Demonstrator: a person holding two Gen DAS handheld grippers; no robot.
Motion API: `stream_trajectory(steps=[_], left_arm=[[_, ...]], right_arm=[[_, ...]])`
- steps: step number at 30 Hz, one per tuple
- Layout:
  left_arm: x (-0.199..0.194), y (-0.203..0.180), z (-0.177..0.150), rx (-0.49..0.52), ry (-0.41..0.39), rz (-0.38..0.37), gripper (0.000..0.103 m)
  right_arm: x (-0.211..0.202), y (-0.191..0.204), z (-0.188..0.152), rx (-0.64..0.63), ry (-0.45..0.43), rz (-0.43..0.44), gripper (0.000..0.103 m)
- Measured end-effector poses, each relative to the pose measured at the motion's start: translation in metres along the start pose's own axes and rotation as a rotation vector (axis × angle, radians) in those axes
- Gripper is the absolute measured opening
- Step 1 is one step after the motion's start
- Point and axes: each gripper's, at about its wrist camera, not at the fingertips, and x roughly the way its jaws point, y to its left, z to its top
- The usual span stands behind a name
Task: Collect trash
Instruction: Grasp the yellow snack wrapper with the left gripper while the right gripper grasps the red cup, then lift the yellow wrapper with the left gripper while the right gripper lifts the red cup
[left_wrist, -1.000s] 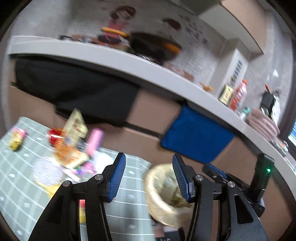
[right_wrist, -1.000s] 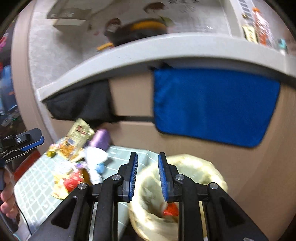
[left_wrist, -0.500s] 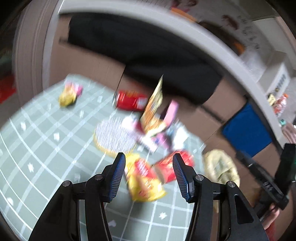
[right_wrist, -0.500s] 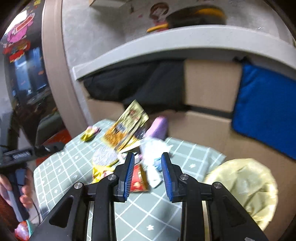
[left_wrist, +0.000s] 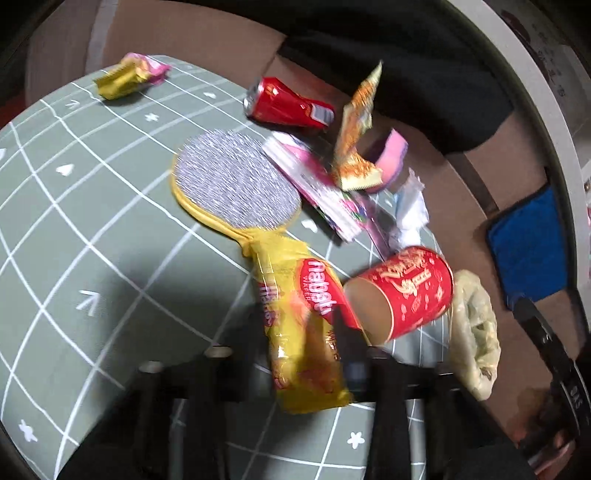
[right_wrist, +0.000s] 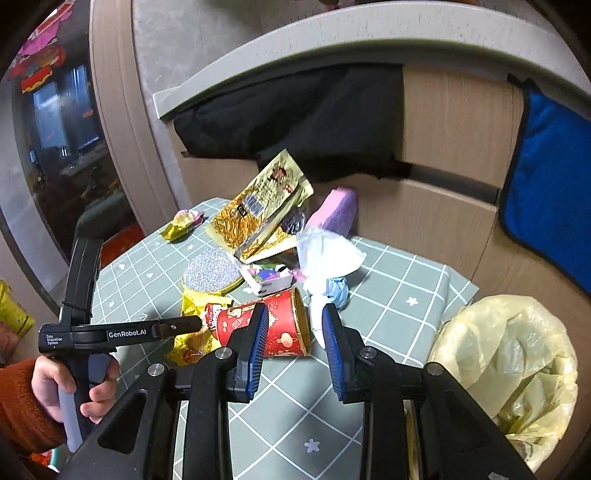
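The left gripper (left_wrist: 306, 354) is straddling the yellow wafer packet (left_wrist: 299, 325) reading "nabati", though blur is hiding whether it is gripping. The right gripper (right_wrist: 293, 343) is hanging spread wide and empty; the red paper cup (right_wrist: 266, 328) is lying just beyond its left finger. "GenRobot.AI" is showing on the left handle.

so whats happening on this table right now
A person is clearing trash off a checked table with two hand-held grippers. The left gripper is down around a yellow wafer packet, though blur hides whether it has closed. The right gripper is open and empty, just above a tipped red paper cup. A bin with a yellow bag waits at the table's edge.
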Motion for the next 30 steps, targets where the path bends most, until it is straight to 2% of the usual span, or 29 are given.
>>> stream_trajectory(steps=[1, 5, 12, 14, 19, 23, 30], left_arm=[[-0.001, -0.002, 0.001, 0.012, -0.001, 0.007, 0.016], [-0.023, -0.004, 0.001, 0.059, -0.071, 0.021, 0.011], [-0.084, 0.012, 0.005, 0.06, -0.173, 0.053, 0.011], [-0.095, 0.017, 0.007, 0.058, -0.194, 0.057, 0.011], [-0.11, 0.028, 0.007, 0.042, -0.21, 0.054, 0.011], [-0.114, 0.036, 0.004, 0.029, -0.211, 0.055, 0.011], [-0.119, 0.054, 0.001, -0.018, -0.208, 0.062, 0.011]], right_arm=[[0.004, -0.001, 0.002, 0.0, 0.003, 0.007, 0.028], [0.024, -0.004, 0.008, 0.0, 0.029, 0.022, 0.028], [0.071, -0.013, 0.008, 0.052, 0.116, 0.05, 0.028], [0.077, -0.003, 0.002, 0.05, 0.143, 0.11, 0.03], [0.077, 0.041, -0.012, -0.009, 0.192, 0.266, 0.03], [0.068, 0.066, -0.023, -0.054, 0.227, 0.35, 0.03], [0.037, 0.061, -0.036, -0.086, 0.223, 0.337, 0.03]])
